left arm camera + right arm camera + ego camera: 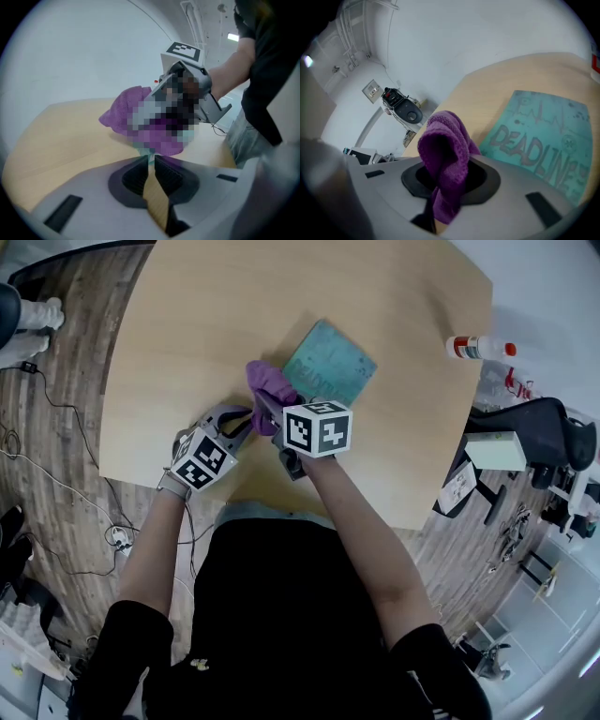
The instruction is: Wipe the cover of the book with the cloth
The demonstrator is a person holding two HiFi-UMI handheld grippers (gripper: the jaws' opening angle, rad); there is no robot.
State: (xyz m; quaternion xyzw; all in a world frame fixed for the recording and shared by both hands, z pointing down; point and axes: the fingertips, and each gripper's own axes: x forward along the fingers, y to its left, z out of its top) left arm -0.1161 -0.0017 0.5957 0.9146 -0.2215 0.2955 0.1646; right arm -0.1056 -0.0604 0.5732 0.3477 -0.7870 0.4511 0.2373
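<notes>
A teal book (330,360) with "DEADLINE" on its cover (543,136) lies flat on the wooden table (206,324). My right gripper (272,401) is shut on a bunched purple cloth (270,381), which fills the jaws (445,173) and hangs over the book's near-left edge. My left gripper (246,418) sits just left of the cloth. In the left gripper view its jaws (151,159) stand almost together, with a teal corner of the book (143,151) pinched at the tips under the cloth (124,110).
A white bottle with a red cap (478,348) lies at the table's right edge. A white box (494,450) and a black chair (534,427) stand off the table to the right. Cables (56,474) run over the floor at left.
</notes>
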